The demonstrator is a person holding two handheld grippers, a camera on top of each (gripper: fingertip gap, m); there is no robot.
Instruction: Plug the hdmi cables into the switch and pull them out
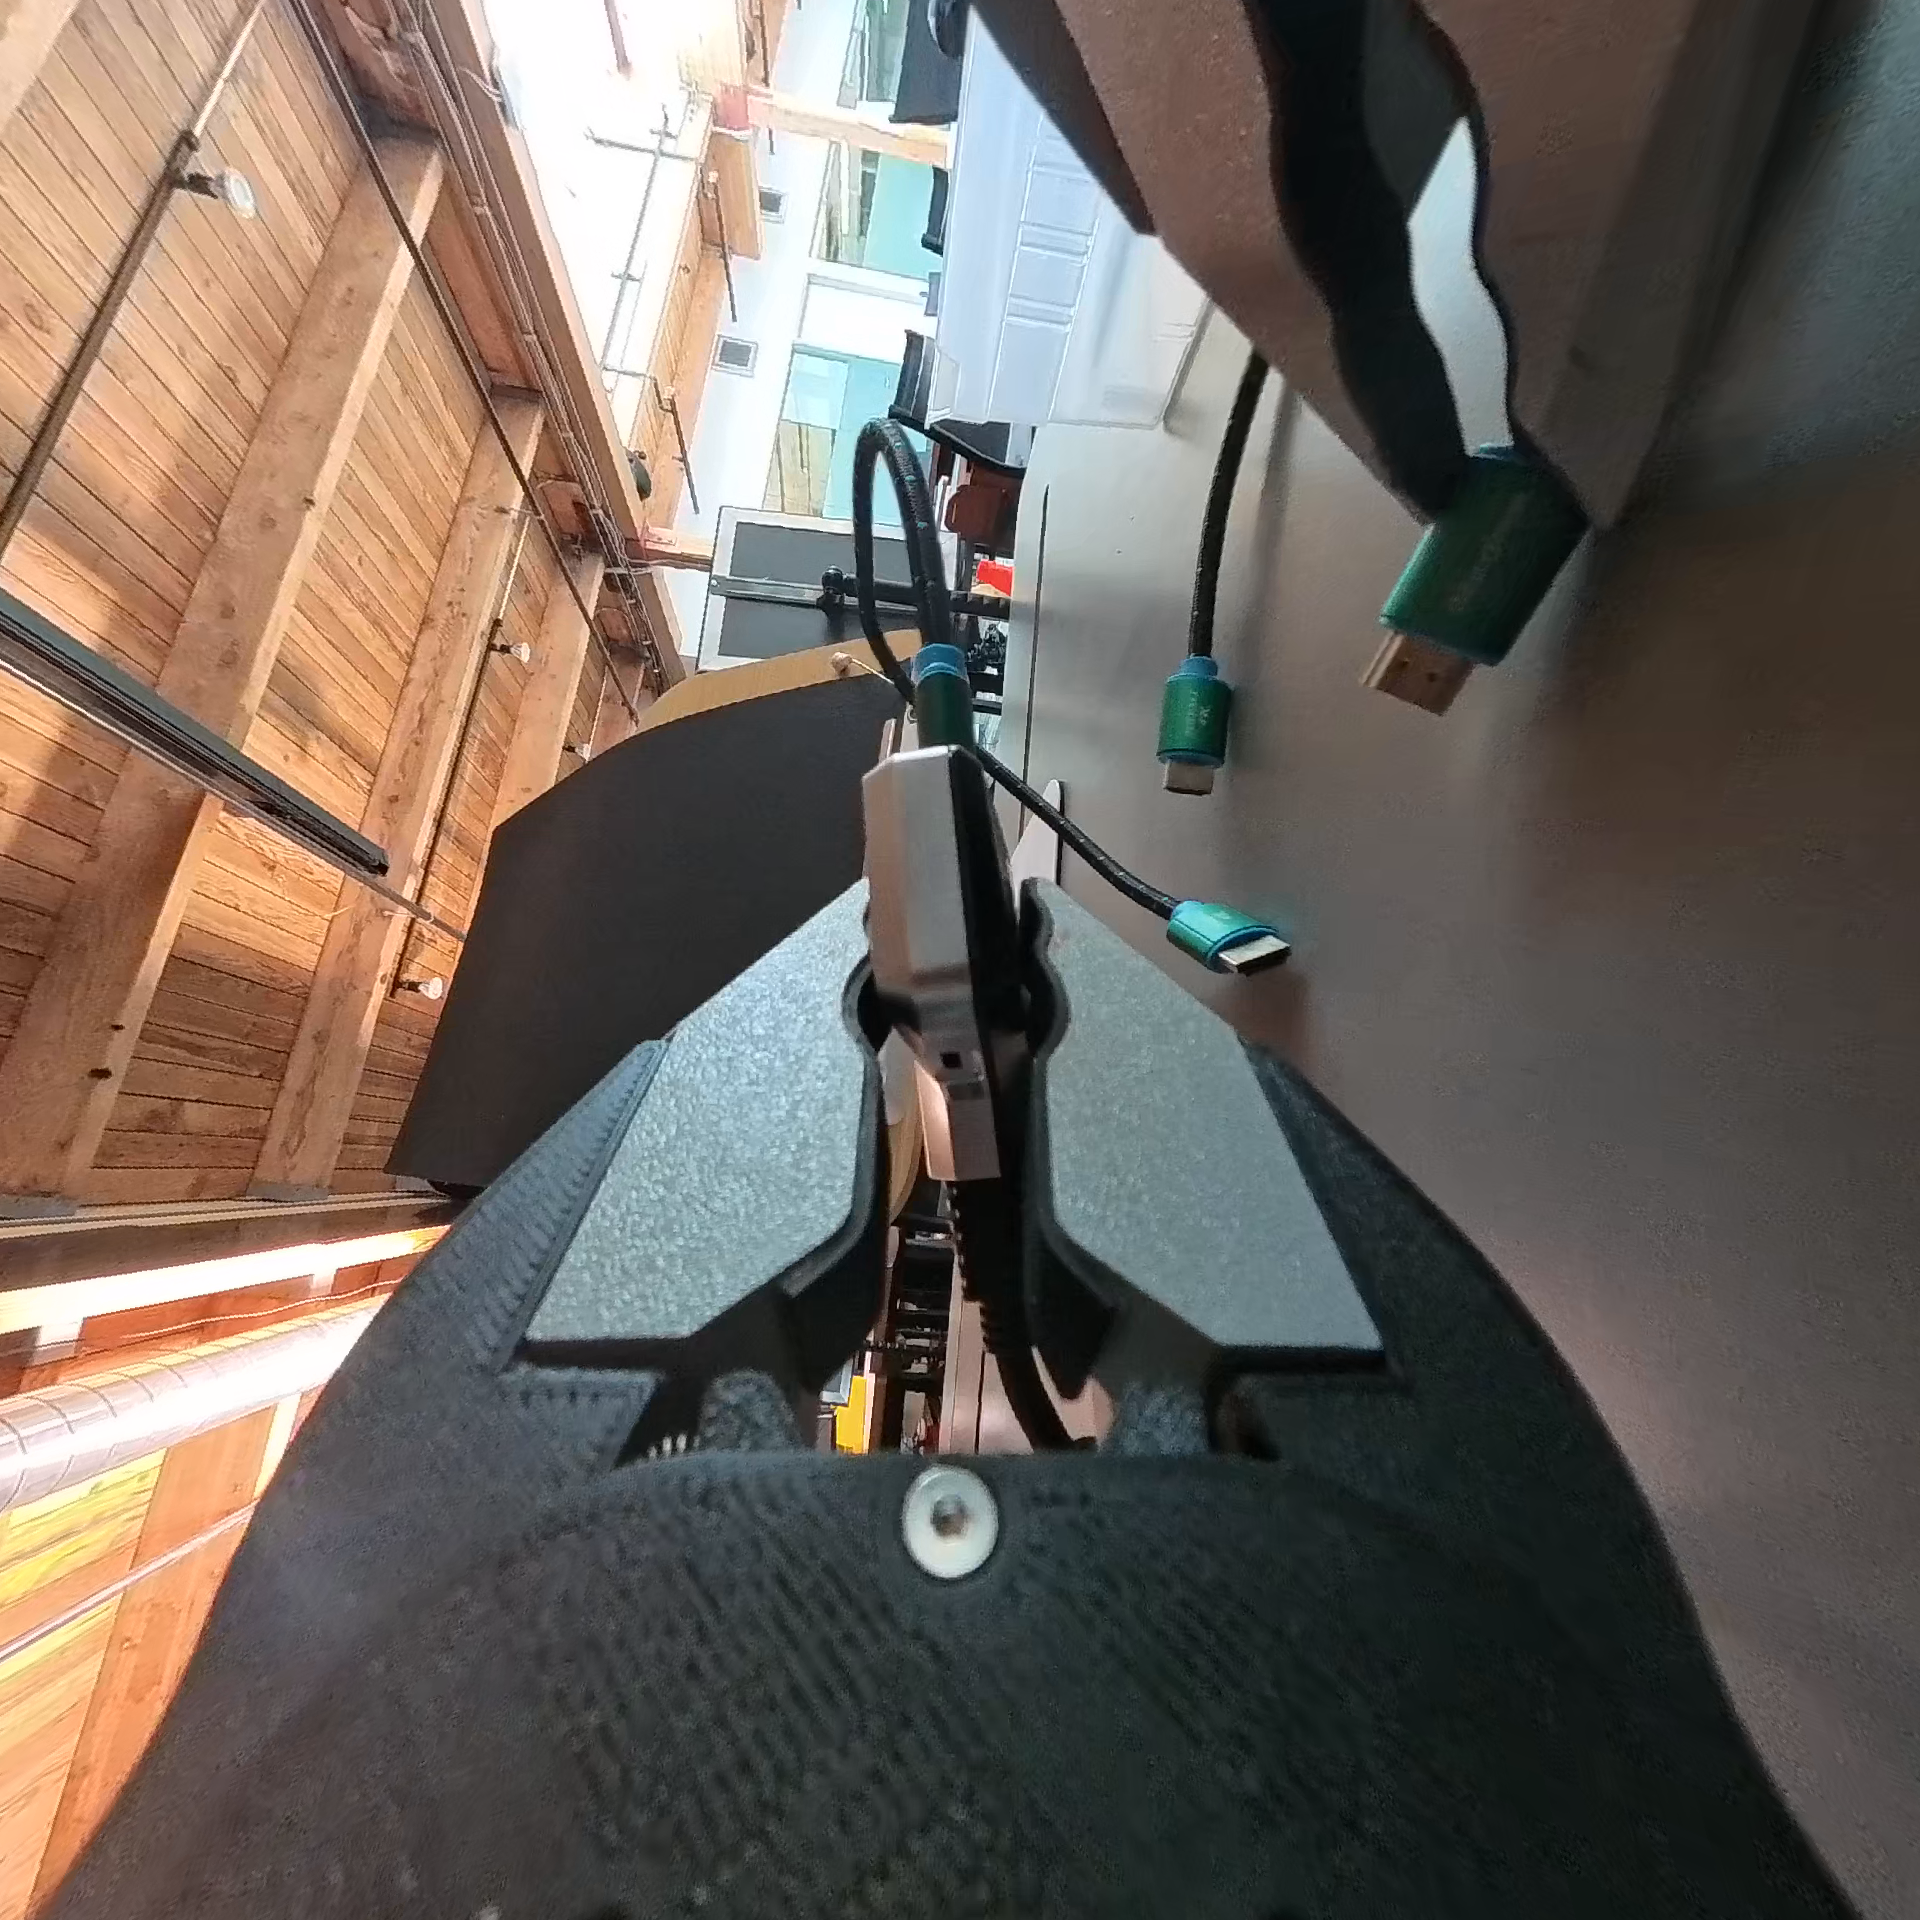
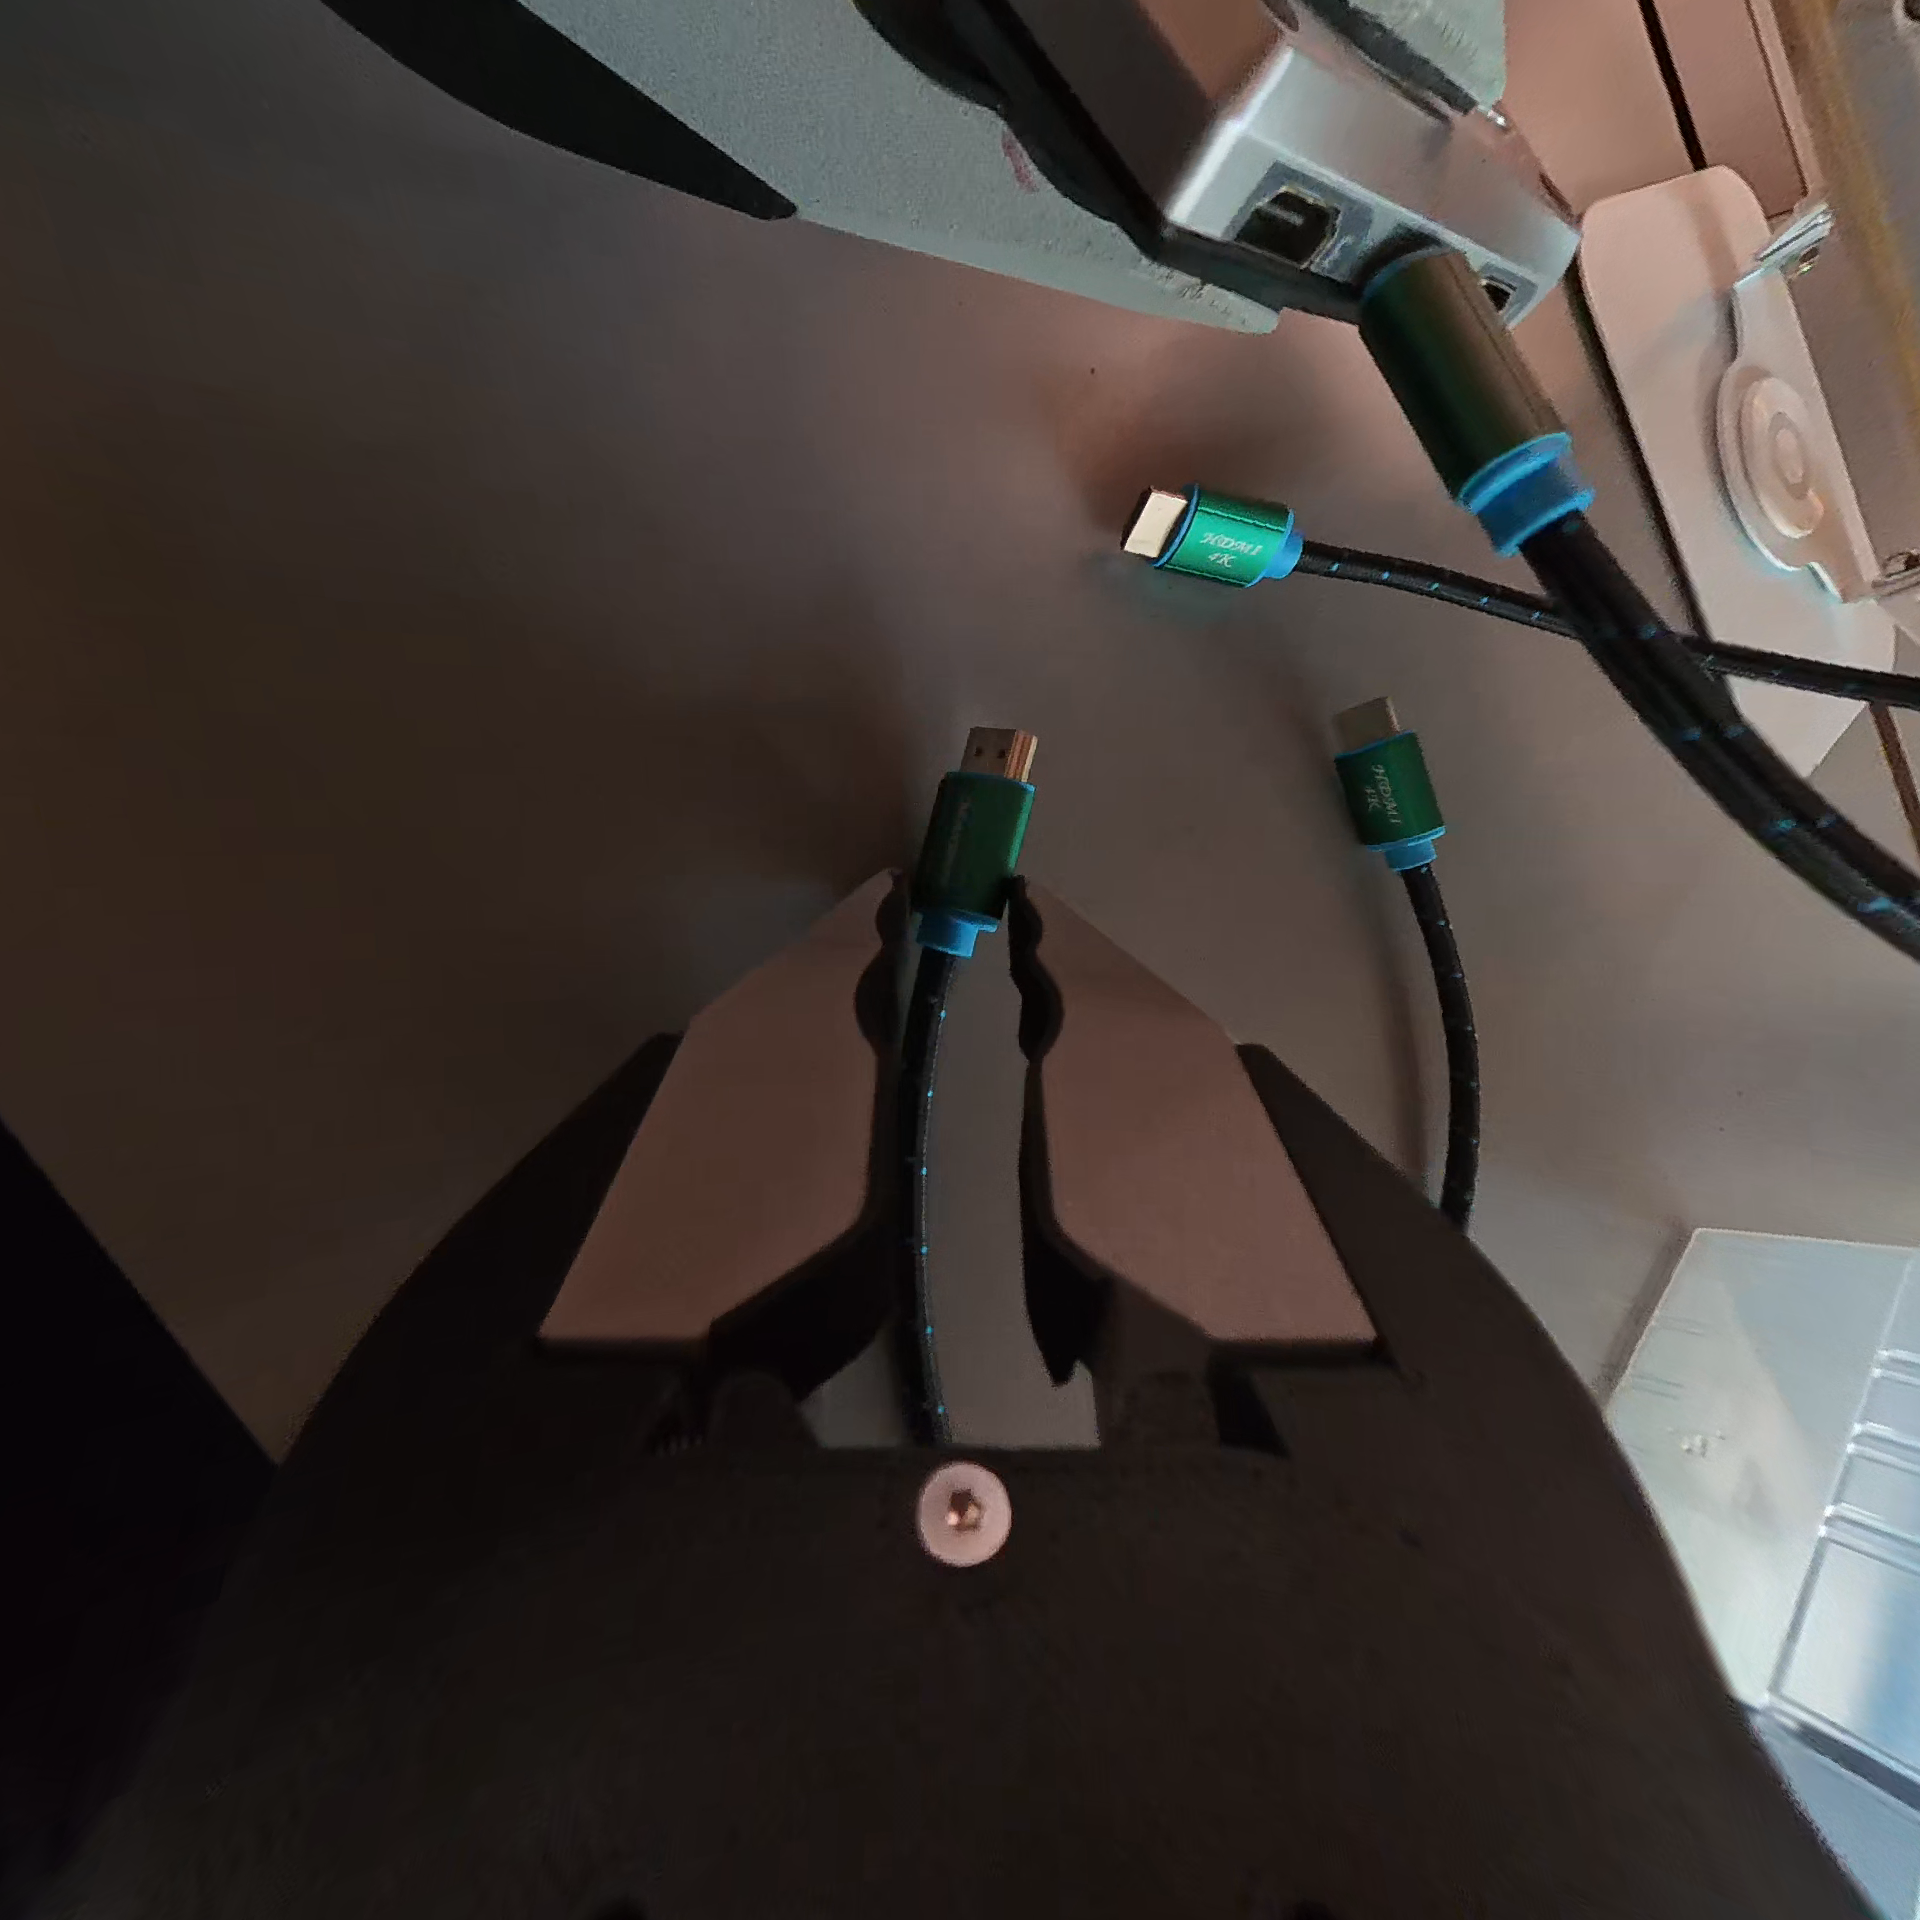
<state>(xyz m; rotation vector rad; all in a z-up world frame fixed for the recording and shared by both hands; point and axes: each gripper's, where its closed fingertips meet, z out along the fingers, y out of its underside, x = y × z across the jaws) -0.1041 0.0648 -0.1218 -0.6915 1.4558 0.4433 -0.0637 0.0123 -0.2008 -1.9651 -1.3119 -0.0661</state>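
Right tool (image 2: 961,894) pinches green plug (image 2: 971,831) at rear collar, above worktop (image 2: 416,623). Left tool (image 1: 951,977) clamps light, rigid switch (image 1: 925,883), held far right. Braided lead stiff; grip the metal shell.

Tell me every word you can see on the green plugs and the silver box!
I won't copy the writing out, only say where it stands.
Upper loose green plug: two short pale lines on its shell.
Right loose green plug: two short pale lines as well.
Held green plug: faint marks along its side, too blurred to read.
Silver switch: no writing shows.
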